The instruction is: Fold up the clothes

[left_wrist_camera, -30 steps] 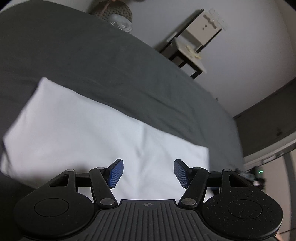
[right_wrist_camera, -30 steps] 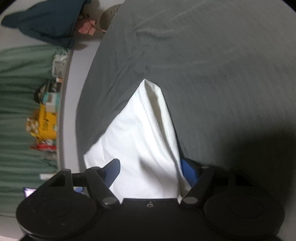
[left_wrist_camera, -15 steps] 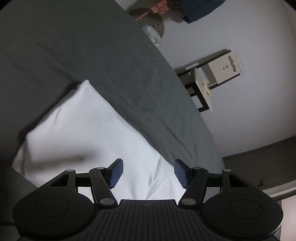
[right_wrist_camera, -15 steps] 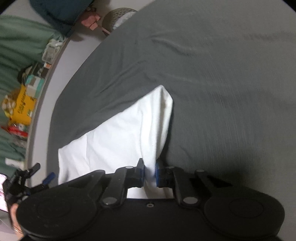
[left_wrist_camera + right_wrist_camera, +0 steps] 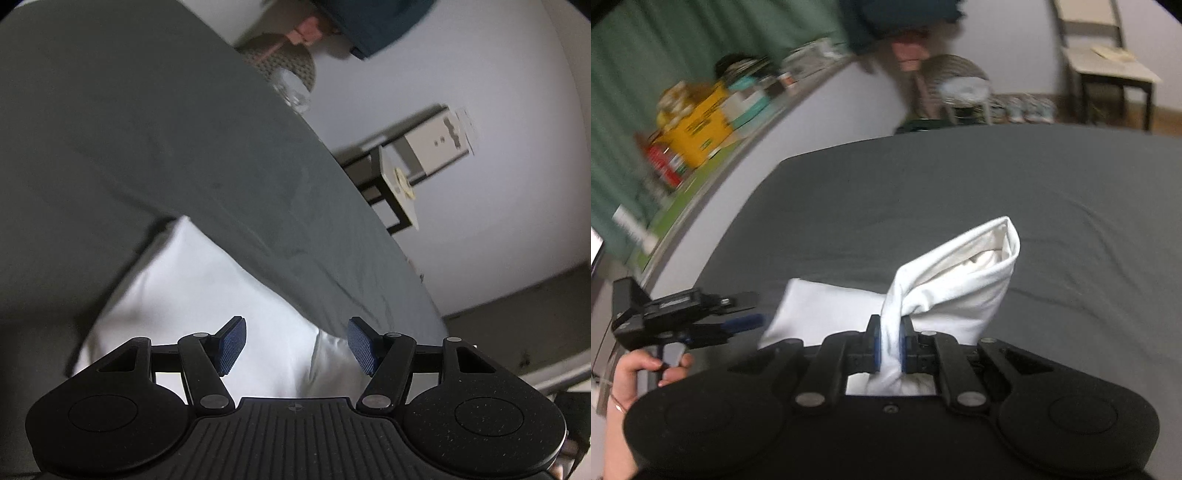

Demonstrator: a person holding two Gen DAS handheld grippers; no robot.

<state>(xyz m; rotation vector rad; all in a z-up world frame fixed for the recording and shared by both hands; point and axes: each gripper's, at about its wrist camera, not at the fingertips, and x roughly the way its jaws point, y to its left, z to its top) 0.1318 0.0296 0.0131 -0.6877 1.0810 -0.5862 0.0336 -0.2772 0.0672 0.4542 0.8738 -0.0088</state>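
The right gripper point(image 5: 889, 341) pinches a bunched edge of the white garment point(image 5: 955, 291), lifting it off the grey bed sheet point(image 5: 1071, 206) — its long axis runs away rightward. The left gripper point(image 5: 294, 345), spread and empty, hovers over the cloth's flat part — nearer the free end.

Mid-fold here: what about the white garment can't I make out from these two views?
- Left wrist: white garment near edge hidden behind left gripper.
- Right wrist: the pinched part below right gripper hidden by its body.
- Garment type unclear in both views.
- Shelf items blurred.
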